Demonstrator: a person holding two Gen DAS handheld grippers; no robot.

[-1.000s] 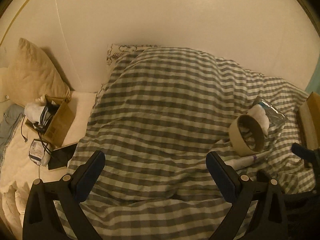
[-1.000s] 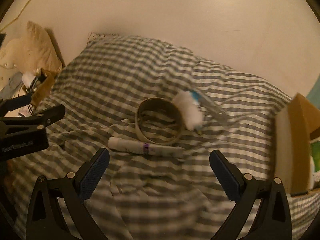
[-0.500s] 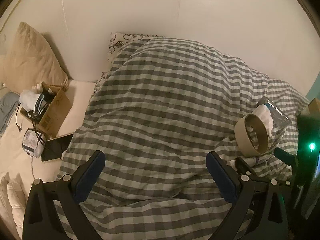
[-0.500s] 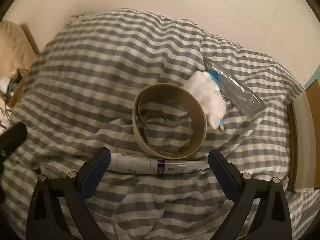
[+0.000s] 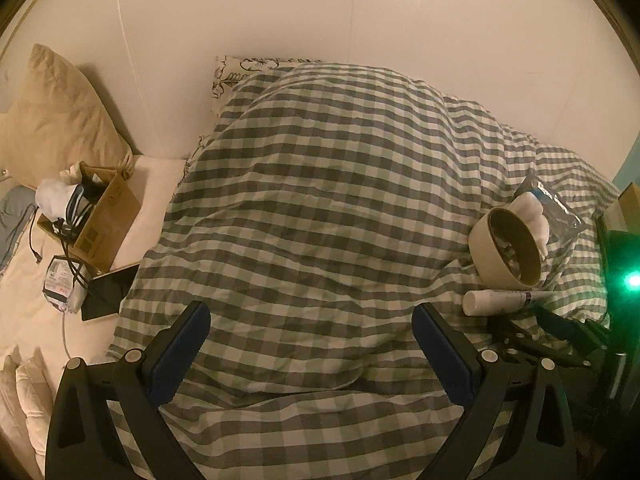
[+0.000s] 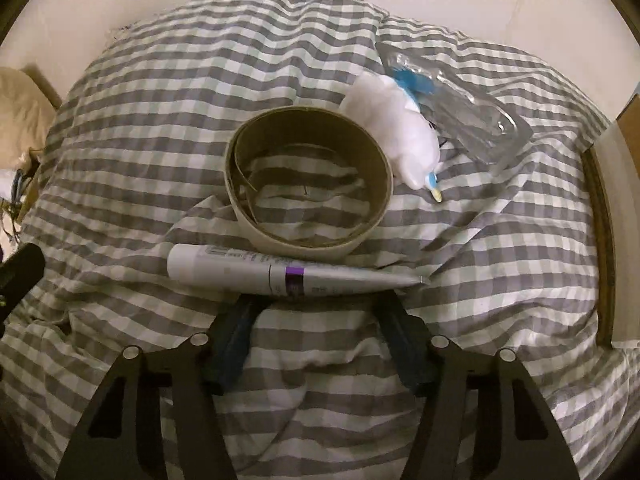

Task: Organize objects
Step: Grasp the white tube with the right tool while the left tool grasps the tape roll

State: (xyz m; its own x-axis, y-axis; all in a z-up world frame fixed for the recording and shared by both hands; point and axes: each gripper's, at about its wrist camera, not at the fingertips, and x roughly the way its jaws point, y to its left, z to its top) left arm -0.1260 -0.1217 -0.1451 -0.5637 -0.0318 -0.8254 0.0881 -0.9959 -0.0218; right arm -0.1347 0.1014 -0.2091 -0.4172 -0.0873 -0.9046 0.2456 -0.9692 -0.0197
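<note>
A white tube with a purple band [image 6: 248,270] lies crosswise on the checked duvet [image 6: 200,92], touching a cardboard tape roll [image 6: 304,246]. Behind the roll sit a white plush toy [image 6: 400,136] and a clear plastic pack [image 6: 472,120]. My right gripper [image 6: 318,304] points down at the tube, its jaws closing. The tube lies across the fingertips and hides them, and the pads do not press on it. The left wrist view shows the roll [image 5: 486,252], the tube [image 5: 496,302] and the right gripper [image 5: 560,332] at the right. My left gripper [image 5: 310,344] hangs open over bare duvet.
At the left on the sheet stand a cardboard box [image 5: 104,216] stuffed with cables and cloth, a small packet [image 5: 60,284] and a dark flat device [image 5: 108,292]. A beige pillow [image 5: 60,120] leans on the wall. Another cardboard box [image 6: 616,220] stands at the right bed edge.
My right gripper has come down close onto the tube and its jaws have narrowed from wide open. The left gripper stays open and has barely moved.
</note>
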